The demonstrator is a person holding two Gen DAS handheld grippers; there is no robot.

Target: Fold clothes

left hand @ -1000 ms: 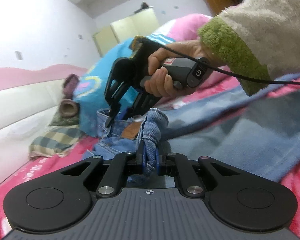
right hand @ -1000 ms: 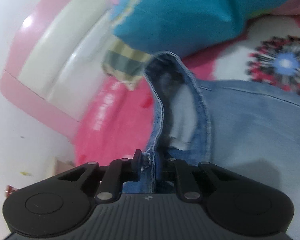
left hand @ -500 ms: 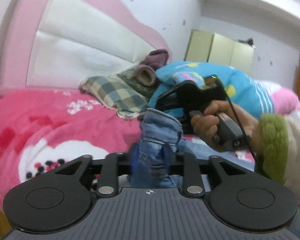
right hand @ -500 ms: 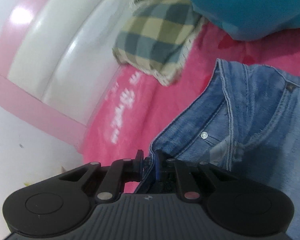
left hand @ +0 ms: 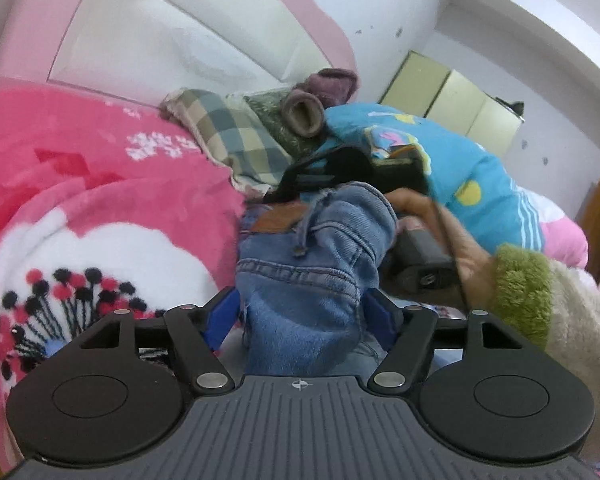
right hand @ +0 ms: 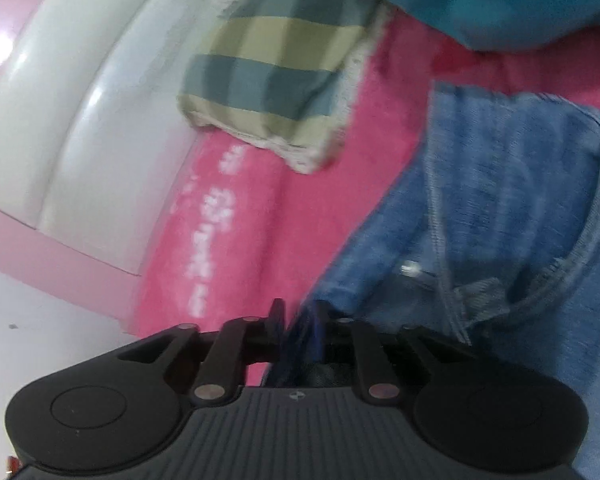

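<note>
Jeans bunched on pink blanket. Left gripper spread wide around denim fold; right gripper clamped on waistband edge, near checked cloth.

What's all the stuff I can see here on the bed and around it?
jeans: one, blue denim, on the blanket, between both grippers' fingers
blanket: one, pink with white patches, covers bed
checked cloth: one, green-grey, by headboard
headboard: one, white and pink, behind
quilt: one, turquoise, heaped behind
cabinet: one, pale yellow, far wall
left gripper: black, blue pads, open around jeans
right gripper: black, shut on jeans
hand: one, fleece sleeve, holds right gripper
</note>
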